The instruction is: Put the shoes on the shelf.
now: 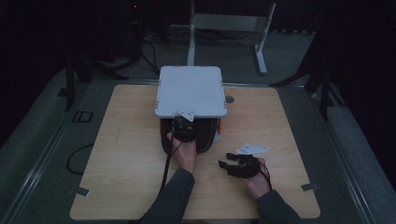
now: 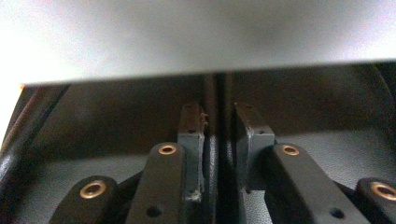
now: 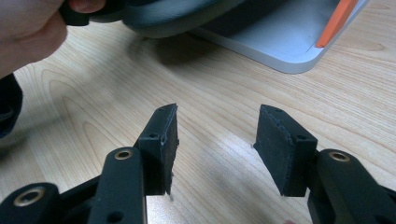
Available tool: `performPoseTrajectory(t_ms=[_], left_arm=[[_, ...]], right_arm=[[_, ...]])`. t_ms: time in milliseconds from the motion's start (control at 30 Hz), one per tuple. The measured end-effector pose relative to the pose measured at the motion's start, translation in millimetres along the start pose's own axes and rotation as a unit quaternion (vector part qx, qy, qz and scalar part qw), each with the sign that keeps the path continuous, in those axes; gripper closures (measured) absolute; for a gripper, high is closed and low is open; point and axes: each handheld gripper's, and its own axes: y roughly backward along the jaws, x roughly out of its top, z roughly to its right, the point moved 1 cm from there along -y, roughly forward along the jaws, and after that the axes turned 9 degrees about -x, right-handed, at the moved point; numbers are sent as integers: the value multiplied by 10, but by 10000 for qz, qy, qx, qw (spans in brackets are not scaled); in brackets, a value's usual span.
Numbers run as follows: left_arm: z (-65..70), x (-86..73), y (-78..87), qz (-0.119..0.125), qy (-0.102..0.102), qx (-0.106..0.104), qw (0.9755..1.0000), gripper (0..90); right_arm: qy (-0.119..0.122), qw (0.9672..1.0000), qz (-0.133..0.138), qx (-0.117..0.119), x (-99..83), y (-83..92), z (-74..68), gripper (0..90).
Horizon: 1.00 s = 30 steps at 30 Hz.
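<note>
— Two claws are seen at work; how is the one on the left placed?

— The left claw [image 1: 183, 126] is found at the centre of the high view, pushed in under the front edge of the white lid [image 1: 190, 91]. In the left gripper view its jaws are drawn almost together on a thin dark ridge [image 2: 218, 93] that runs upright between the pads. The ridge appears to be clamped, though contact at the pads is hard to confirm in the dim light.

— And where is the thing being worked on?

— The dark rounded body [image 1: 205, 135] sits under the lid, at the middle of the tabletop [image 1: 126, 163], just right of the left claw. An orange trim [image 3: 336, 23] is visible at the upper right of the right gripper view.

— What of the claw on the right?

— The right claw [image 1: 227, 164] is held at the lower right of centre, low over bare wood, well apart from the unit. Its jaws stand apart and nothing is held between them.

— How should the step be done well?

— A pull on the ridge is judged to be in hand. The pull should be kept straight and level, in line with the ridge, so that the pads are not slipped off. The white base may need to be steadied by the right claw, since the unit could be dragged across the tabletop.
</note>
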Motion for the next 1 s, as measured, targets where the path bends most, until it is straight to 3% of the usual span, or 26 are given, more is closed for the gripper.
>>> performPoseTrajectory(t_ms=[300, 1000], left_arm=[[-6, 43, -65, 25, 83, 47, 10000, 736], [9, 149, -205, 342, 189, 177, 9991, 705]], right_arm=[[-7, 10000, 5, -1, 0, 2, 1, 482], [-4, 10000, -5, 10, -4, -8, -3, 482]])
